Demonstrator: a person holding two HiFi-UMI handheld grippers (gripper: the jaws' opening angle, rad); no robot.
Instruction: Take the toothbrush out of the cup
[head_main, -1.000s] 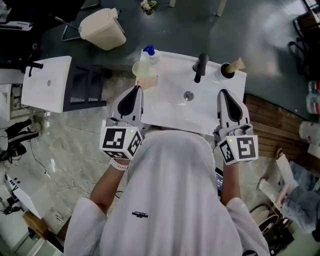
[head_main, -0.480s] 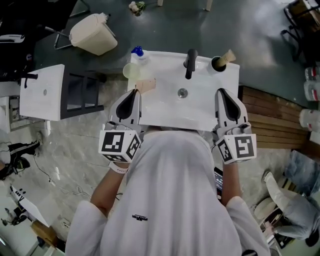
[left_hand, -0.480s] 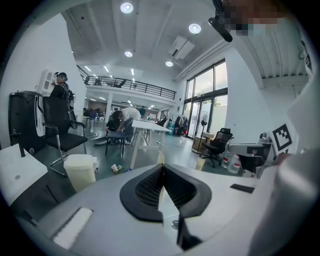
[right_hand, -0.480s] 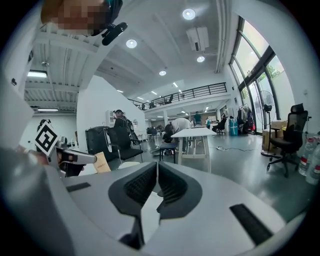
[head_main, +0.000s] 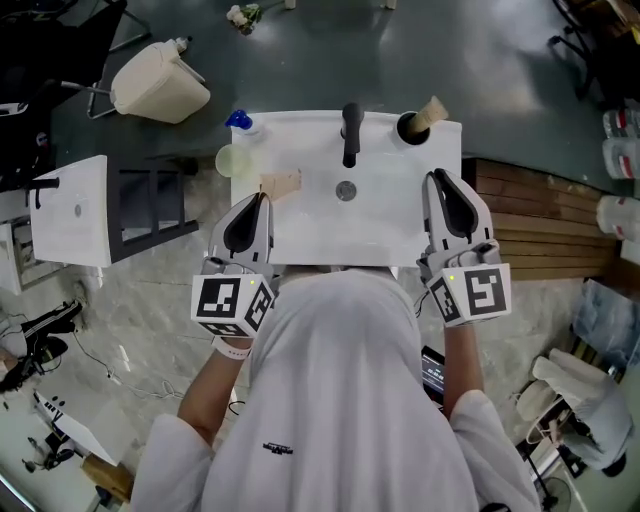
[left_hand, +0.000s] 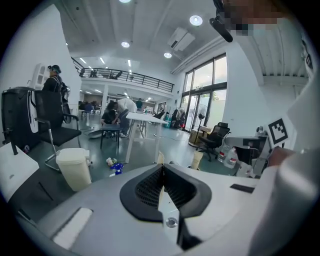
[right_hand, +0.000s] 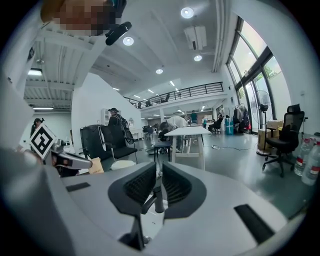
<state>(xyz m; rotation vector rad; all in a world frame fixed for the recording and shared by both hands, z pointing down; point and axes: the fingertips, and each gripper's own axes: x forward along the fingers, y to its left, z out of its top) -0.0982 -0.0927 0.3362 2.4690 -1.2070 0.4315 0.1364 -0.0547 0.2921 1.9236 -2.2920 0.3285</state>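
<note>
At the top middle of the head view stands a white sink (head_main: 300, 225), and a person in a white shirt (head_main: 340, 400) fills the lower half of the frame in front of it. Farther to the upper left, a beige bin (head_main: 155, 85) lies tilted on the dark floor.

Over the near left edge of the sink is the left gripper (head_main: 262, 200). Its own view shows the two jaws pressed together with nothing between them. The right gripper (head_main: 436, 180) is over the near right edge. Its jaws are also brought together and they hold nothing.

A black faucet (head_main: 350, 130) is at the back middle of the sink. Just to the right of it, in the back right corner, is a dark cup (head_main: 408, 128). The beige toothbrush (head_main: 433, 109) is in this cup and leans to the right, well apart from both grippers.
</note>
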